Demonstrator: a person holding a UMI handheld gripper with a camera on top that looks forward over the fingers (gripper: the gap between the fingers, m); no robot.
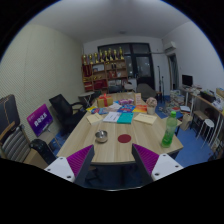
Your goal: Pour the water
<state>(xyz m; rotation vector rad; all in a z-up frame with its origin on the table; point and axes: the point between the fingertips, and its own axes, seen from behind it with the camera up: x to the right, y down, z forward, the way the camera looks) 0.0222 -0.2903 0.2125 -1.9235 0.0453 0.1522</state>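
Note:
My gripper (112,163) hangs above the near end of a long wooden table (120,148), open, with nothing between its magenta pads (80,160). Just beyond the fingers a small metal cup (101,135) stands on the wood, and a flat red disc (124,138) lies to its right. At the table's right edge stands a green bottle (168,134). All of them are well ahead of the fingertips and apart from them.
Books and papers, among them a teal one (125,117), cover the table's far half. Office chairs (62,108) stand along the left side, one with a purple cover (40,120). A shelf (105,65) of bottles lines the back wall. Desks (205,100) stand at the right.

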